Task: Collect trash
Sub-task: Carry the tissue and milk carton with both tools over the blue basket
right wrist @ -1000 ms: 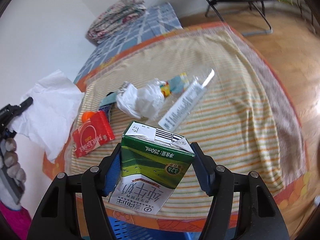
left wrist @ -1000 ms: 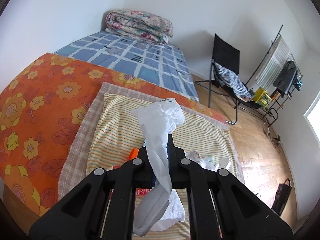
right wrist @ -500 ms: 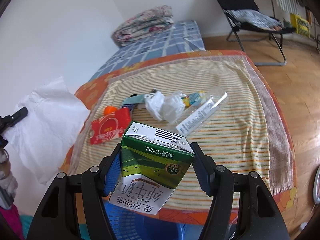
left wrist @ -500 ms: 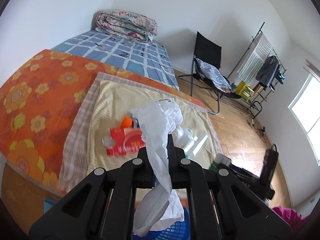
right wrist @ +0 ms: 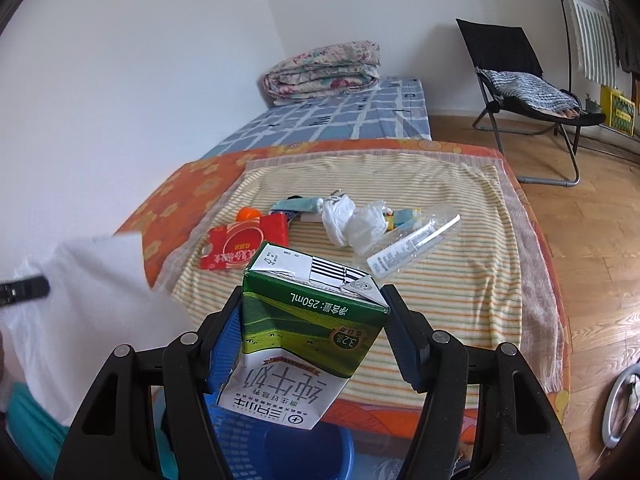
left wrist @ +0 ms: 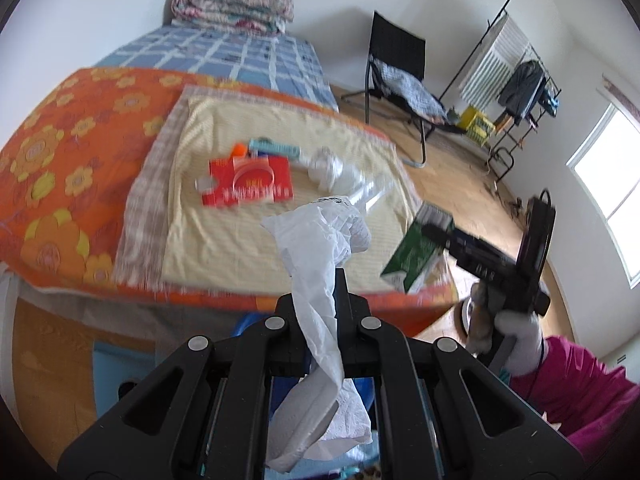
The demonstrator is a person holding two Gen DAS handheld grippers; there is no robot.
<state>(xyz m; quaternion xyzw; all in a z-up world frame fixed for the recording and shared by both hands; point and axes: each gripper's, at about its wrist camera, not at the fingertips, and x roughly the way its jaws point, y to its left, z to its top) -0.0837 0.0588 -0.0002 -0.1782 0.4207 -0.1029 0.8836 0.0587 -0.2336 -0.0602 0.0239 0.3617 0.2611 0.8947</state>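
The left gripper (left wrist: 318,292) is pinching a white tissue (left wrist: 320,248) between closed fingers while the right gripper (right wrist: 314,304) is clamping a green milk carton (right wrist: 308,328), both held above a blue basket (right wrist: 304,448) beside the bed (right wrist: 460,292).

Crumpled white tissue (left wrist: 316,280): clamped, hanging limp, near edge of the bed. Green-and-white milk carton (right wrist: 308,332): gripped at both sides, top dented, printing inverted. On the striped cloth: flattened red packet (right wrist: 244,246) at left, orange cap (right wrist: 248,213) behind it, crumpled white bags (right wrist: 352,224) centre, clear plastic bottle (right wrist: 414,242) lying on its side at right.
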